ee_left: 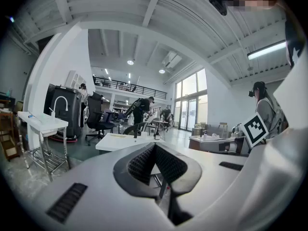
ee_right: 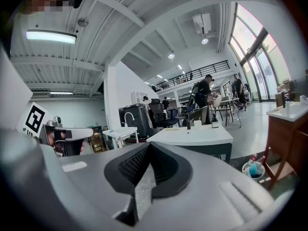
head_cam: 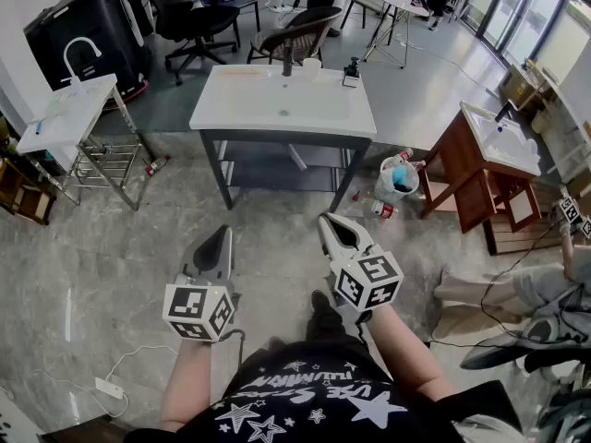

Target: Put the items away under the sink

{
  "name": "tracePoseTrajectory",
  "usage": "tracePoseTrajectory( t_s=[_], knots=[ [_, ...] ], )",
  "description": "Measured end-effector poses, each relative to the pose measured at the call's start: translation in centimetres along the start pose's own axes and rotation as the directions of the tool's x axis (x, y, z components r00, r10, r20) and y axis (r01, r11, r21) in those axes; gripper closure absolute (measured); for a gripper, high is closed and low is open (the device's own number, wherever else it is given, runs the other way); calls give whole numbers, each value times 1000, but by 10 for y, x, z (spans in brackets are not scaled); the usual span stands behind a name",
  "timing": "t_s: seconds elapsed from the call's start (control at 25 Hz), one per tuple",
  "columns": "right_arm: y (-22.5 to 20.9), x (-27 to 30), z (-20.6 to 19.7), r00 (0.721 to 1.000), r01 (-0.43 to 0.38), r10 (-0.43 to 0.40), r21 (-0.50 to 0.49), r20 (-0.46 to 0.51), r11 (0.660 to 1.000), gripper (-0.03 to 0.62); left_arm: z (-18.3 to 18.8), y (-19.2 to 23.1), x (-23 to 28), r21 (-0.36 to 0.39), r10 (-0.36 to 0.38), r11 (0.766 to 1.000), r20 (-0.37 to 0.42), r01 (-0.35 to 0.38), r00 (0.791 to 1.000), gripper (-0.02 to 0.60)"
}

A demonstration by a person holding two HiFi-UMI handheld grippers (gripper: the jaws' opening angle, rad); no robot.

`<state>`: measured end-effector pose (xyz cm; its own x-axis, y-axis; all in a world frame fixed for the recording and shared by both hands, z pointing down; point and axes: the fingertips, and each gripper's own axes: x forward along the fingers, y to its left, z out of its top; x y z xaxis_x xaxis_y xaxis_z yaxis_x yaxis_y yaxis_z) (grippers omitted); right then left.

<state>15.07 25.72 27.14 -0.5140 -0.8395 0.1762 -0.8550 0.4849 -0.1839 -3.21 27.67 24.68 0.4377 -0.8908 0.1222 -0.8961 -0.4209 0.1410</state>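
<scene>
We face the white sink worktop (head_cam: 282, 109) from well back, with both grippers held nearly level. The left gripper (head_cam: 220, 240) and the right gripper (head_cam: 330, 224) are each clenched on nothing, jaws together. On the floor (head_cam: 111, 275), a bucket (head_cam: 399, 177) of items and a small bottle (head_cam: 382, 210) lie beside the sink's right leg. A second bottle (head_cam: 155, 165) lies to its left.
</scene>
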Motion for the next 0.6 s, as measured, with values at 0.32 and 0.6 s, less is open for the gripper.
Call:
tracePoseTrajectory(
  t_s=[0.32, 0.6],
  knots=[
    [-3, -4, -1, 1000, 25, -26, -4, -14, 1000, 592, 1, -1, -5, -2, -25, 1000, -6, 25, 1000, 572],
    [10, -17, -3, 1000, -24, 25, -54, 19, 998, 592, -4, -10, -2, -17, -82, 996, -17, 82, 996, 572]
  ],
)
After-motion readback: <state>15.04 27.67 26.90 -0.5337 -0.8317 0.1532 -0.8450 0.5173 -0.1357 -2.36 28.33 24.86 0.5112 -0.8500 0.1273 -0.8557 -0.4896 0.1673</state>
